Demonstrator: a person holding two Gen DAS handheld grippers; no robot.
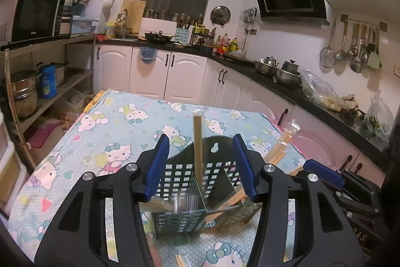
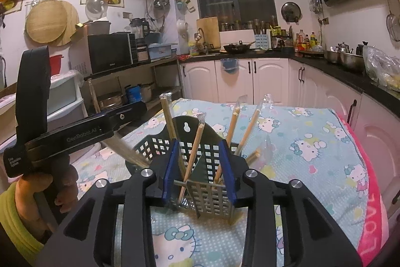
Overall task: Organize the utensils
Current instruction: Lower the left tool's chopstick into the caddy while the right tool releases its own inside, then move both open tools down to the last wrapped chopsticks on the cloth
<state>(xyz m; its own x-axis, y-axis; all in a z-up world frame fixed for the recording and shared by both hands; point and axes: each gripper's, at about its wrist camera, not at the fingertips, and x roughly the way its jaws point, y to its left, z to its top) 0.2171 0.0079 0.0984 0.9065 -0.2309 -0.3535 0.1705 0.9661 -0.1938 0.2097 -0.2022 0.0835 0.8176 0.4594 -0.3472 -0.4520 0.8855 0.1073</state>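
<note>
- Left view: left tool released, jaws apart on either side of the rack, nothing pressed between the pads.
- One wrapped chopstick pair upright in the rack's middle, clear of both pads; judged just dropped in.
- More pairs leaning out at the rack's right side; another pair flat on the desk at the bottom edge, likely left to collect.
- Right tool visible at the right edge, close beside the rack.
- Right view: right tool also released, jaws parted around the rack's near wall, gripping nothing.
- Several wrapped pairs standing tilted in the rack's compartments, some crossing; one lower at the right, whether inside or beside the rack unclear.
- Left tool and hand at left, with a blurred pair near it.
- Progress, judged: mostly done; most pairs stowed, at least one loose pair remaining on the desk.
</note>
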